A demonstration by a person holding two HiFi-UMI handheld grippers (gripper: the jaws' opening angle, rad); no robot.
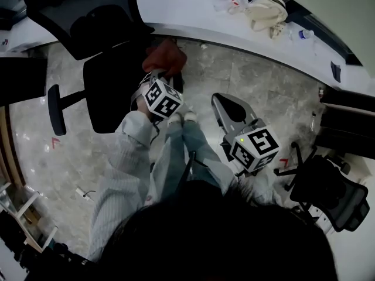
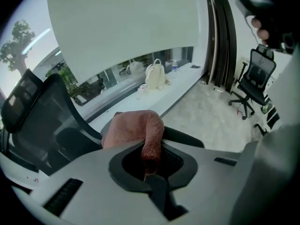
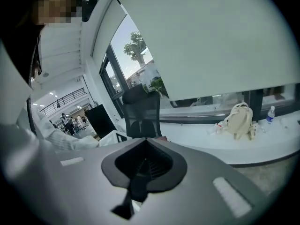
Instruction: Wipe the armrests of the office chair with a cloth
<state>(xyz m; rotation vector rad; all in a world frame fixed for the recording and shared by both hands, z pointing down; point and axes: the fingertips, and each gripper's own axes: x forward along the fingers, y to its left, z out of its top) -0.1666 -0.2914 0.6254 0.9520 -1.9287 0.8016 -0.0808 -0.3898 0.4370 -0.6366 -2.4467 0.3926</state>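
The black office chair [image 1: 111, 89] stands at the upper left of the head view, its left armrest [image 1: 57, 110] sticking out. A pink-red cloth [image 1: 166, 56] lies over the chair's right armrest [image 2: 185, 137], bunched and folded. My left gripper [image 1: 155, 76] is shut on a fold of the cloth [image 2: 136, 125], which hangs down into the jaws [image 2: 149, 165]. The chair's mesh back [image 2: 33, 111] rises to the left of it. My right gripper [image 1: 219, 102] hangs apart over the floor to the right, shut with nothing in it [image 3: 143, 165].
A white window counter [image 1: 193, 13] curves behind the chair, with a cream backpack [image 1: 265, 9] and a small bottle [image 1: 304, 34] on it. A second black office chair [image 1: 328, 189] stands at the right. My legs and feet [image 1: 181, 119] are beside the first chair.
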